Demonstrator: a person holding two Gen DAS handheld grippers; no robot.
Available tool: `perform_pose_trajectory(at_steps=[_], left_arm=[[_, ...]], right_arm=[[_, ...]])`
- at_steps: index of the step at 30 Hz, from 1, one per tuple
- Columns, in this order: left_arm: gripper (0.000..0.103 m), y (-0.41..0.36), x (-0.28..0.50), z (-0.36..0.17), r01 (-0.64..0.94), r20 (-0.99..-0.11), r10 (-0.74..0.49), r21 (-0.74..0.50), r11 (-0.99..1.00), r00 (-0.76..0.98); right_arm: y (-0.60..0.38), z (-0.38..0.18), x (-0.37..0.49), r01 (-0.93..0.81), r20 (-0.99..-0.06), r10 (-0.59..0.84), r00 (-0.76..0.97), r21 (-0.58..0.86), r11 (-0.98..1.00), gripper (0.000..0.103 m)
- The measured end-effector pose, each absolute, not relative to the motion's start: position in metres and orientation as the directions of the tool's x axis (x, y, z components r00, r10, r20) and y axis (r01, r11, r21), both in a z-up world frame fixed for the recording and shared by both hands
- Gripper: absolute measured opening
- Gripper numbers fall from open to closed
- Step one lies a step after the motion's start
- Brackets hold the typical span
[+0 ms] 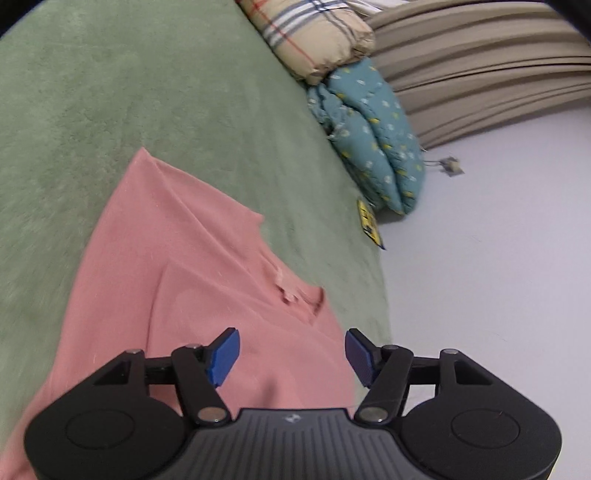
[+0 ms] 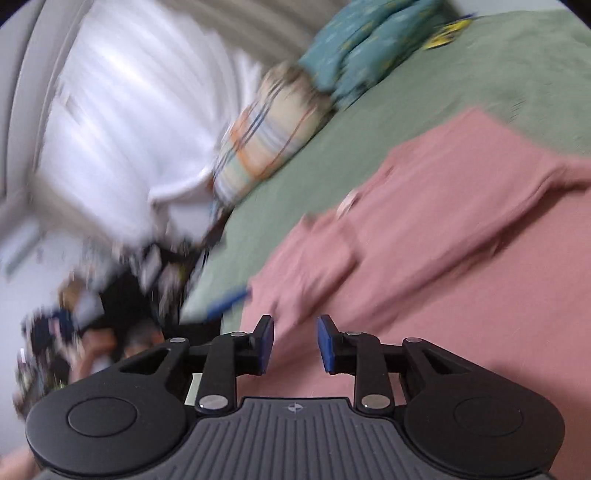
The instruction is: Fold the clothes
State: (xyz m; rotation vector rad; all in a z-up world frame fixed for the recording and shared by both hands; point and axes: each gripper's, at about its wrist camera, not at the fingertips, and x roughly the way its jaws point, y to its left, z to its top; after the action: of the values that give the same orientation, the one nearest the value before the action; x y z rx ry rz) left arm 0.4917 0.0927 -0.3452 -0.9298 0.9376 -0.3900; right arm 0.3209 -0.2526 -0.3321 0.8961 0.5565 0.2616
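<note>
Nearest in the left wrist view, the left claw [image 1: 291, 356] hangs with its blue pads spread wide apart and nothing between them, above the near part of a pink shirt [image 1: 177, 266]. The shirt lies flat on a green bed cover [image 1: 110, 92], partly folded, with a creased flap laid across it and its neckline toward the right edge of the bed. A small tag shows at the collar. Farther right along the bed's edge a yellow label [image 1: 369, 221] sticks out, and beyond it a folded teal quilt with small flowers [image 1: 373, 136] rests on the edge. A plaid beige quilt [image 1: 314, 33] sits on top of it, farther still. Pale floor [image 1: 498, 258] fills the right side, with beige curtains [image 1: 480, 66] at the far end.

In the right wrist view, blurred and tilted, the right claw [image 2: 295, 343] has its pads parted by a narrow gap, holding nothing, with the pink shirt [image 2: 443, 240] just beyond its tips. The green cover [image 2: 498, 62] runs on past the shirt. The plaid quilt [image 2: 266, 147] and the teal quilt [image 2: 362, 48] lie at the far edge, with white curtains [image 2: 129, 110] to the left.
</note>
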Motion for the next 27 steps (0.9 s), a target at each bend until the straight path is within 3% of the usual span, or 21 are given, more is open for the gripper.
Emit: perform_pose_trajectory(at_steps=[2,4,6,7,9,10,11,12,13,16,17,18,20,21,23,25,27], left_arm=[[0.060,0.102,0.490,-0.359,-0.148,-0.536,-0.615,-0.810,0.567,0.578],[0.049,0.112,0.486,-0.367,-0.178,-0.529,-0.604,-0.821,0.542,0.596],[0.041,0.130,0.479,-0.381,-0.218,-0.503,-0.614,-0.850,0.480,0.608],[0.039,0.134,0.476,-0.379,-0.221,-0.515,-0.609,-0.841,0.493,0.603],[0.046,0.142,0.464,-0.369,-0.206,-0.545,-0.589,-0.813,0.544,0.597],[0.050,0.146,0.454,-0.360,-0.185,-0.559,-0.574,-0.794,0.579,0.598],[0.053,0.147,0.437,-0.349,-0.143,-0.560,-0.578,-0.780,0.609,0.594],[0.057,0.147,0.419,-0.339,-0.095,-0.558,-0.584,-0.766,0.636,0.589],[0.062,0.146,0.412,-0.334,-0.080,-0.557,-0.587,-0.762,0.643,0.587],[0.064,0.129,0.349,-0.329,0.014,-0.553,-0.634,-0.747,0.664,0.541],[0.064,0.125,0.335,-0.333,0.014,-0.558,-0.642,-0.749,0.662,0.526],[0.064,0.122,0.312,-0.342,-0.005,-0.572,-0.645,-0.750,0.661,0.507],[0.055,0.125,0.280,-0.357,-0.044,-0.606,-0.620,-0.732,0.680,0.497],[0.045,0.131,0.256,-0.364,-0.036,-0.601,-0.610,-0.727,0.686,0.516],[0.042,0.149,0.213,-0.364,-0.071,-0.599,-0.592,-0.732,0.677,0.539],[0.045,0.158,0.192,-0.354,-0.097,-0.619,-0.564,-0.716,0.692,0.546],[0.056,0.163,0.177,-0.336,-0.078,-0.643,-0.518,-0.666,0.742,0.564]], right_arm=[[-0.251,-0.337,0.350,0.018,-0.335,0.442,0.832,0.813,0.582,0.027],[-0.246,-0.345,0.369,0.048,-0.370,0.450,0.813,0.812,0.582,0.027],[-0.242,-0.363,0.382,0.122,-0.461,0.440,0.771,0.785,0.608,0.011],[-0.246,-0.366,0.377,0.120,-0.458,0.442,0.771,0.786,0.607,0.008],[-0.259,-0.362,0.360,0.114,-0.461,0.433,0.775,0.775,0.622,0.014],[-0.270,-0.354,0.342,0.091,-0.445,0.422,0.790,0.766,0.637,0.021],[-0.283,-0.347,0.322,0.068,-0.428,0.411,0.805,0.755,0.652,0.037],[-0.298,-0.342,0.299,0.049,-0.410,0.395,0.822,0.742,0.668,0.042],[-0.310,-0.339,0.280,0.050,-0.410,0.381,0.829,0.731,0.680,0.042],[-0.346,-0.342,0.234,0.136,-0.478,0.316,0.820,0.698,0.703,0.042],[-0.354,-0.349,0.226,0.171,-0.505,0.310,0.805,0.699,0.695,0.036],[-0.363,-0.356,0.217,0.206,-0.532,0.305,0.790,0.698,0.686,0.015],[-0.372,-0.362,0.198,0.243,-0.569,0.293,0.768,0.683,0.689,0.006],[-0.375,-0.362,0.187,0.250,-0.582,0.287,0.761,0.672,0.697,0.006],[-0.380,-0.360,0.158,0.269,-0.602,0.283,0.747,0.663,0.699,0.006],[-0.386,-0.354,0.131,0.280,-0.613,0.285,0.736,0.661,0.696,0.007],[-0.391,-0.342,0.122,0.270,-0.614,0.275,0.740,0.645,0.715,0.020]])
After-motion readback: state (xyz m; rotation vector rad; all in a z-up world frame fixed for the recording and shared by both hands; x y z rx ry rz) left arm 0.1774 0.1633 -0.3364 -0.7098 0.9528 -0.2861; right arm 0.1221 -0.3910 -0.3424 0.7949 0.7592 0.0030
